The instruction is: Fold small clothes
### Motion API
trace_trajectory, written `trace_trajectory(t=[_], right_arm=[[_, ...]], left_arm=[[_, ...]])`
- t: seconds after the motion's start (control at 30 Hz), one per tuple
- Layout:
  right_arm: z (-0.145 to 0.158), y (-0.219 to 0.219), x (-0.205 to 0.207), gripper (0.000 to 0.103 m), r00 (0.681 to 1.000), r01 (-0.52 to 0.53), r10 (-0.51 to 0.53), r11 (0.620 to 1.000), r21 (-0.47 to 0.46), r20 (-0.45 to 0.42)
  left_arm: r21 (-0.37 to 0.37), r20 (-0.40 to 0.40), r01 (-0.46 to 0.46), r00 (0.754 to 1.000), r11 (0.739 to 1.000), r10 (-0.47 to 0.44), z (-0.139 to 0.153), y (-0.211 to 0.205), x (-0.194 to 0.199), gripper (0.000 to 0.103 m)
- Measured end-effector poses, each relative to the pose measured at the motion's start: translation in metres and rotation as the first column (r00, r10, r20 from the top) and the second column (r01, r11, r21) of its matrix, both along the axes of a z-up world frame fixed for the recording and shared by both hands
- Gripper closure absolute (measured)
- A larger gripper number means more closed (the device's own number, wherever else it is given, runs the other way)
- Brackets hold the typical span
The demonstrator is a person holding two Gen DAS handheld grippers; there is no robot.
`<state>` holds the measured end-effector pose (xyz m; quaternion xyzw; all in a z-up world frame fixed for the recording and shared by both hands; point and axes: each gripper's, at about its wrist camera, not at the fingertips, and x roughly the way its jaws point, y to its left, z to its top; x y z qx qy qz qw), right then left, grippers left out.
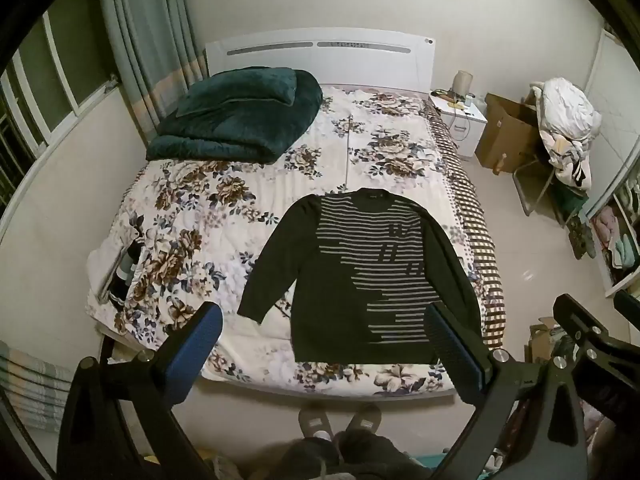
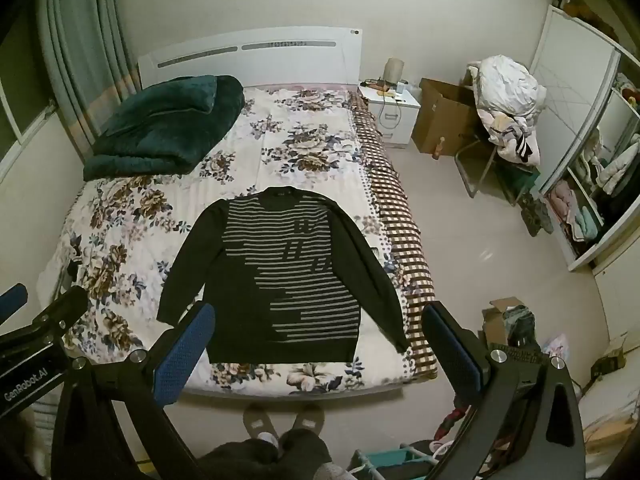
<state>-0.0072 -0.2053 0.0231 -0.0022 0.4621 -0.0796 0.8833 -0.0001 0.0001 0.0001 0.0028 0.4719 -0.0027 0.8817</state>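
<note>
Lying flat on floral bedspread [image 1: 192, 216]: dark striped sweater [image 1: 360, 272]; sleeves spread

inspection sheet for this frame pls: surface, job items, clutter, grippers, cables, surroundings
Surface: bed with floral cover, mostly bare at the near end.
Job's things: dark striped sweater laid flat, face up, sleeves out, unfolded.
Clutter: folded green blanket near the headboard; small dark items at the bed's left edge, unclear what.
Grippers: left gripper and right gripper jaws open, empty, above the bed's foot.
Cables: a cord on the nightstand.
Surroundings: cardboard box, chair piled with laundry, open wardrobe, curtain.
</note>
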Motion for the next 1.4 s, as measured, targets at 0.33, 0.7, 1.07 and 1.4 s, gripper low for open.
trace_trajectory(t=[0.33,0.7,1.07,1.4], right_arm=[[0.0025,0.0005,-0.0014,0.000,1.000,-0.003,0.003,1.000,0.007,0.004],[0.0027,0.0023,-0.0020,0.000,1.000,-0.001,0.001,1.000,-0.002,0.006],[0.0029,0.0020,-0.0024,0.000,1.000,-0.003,0.003,1.000,-0.005,0.007],[0.0026,0.0023,-0.0010,0.000,1.000,-0.002,0.002,1.000,-0.007,0.011]], left_arm=[[0.003,0.005,-0.001,1.000,1.000,0.001,0.0001,-0.0001,-0.0002,0.000],[-0.002,0.006,-0.002,1.000,1.000,0.002,0.0003,-0.0002,-0.0004,0.000],[-0.005,0.007,-0.001,1.000,1.000,0.001,0.0003,-0.0001,-0.0005,0.000],[-0.008,0.008,-0.001,1.000,1.000,0.001,0.0003,0.0000,-0.0005,0.000]])
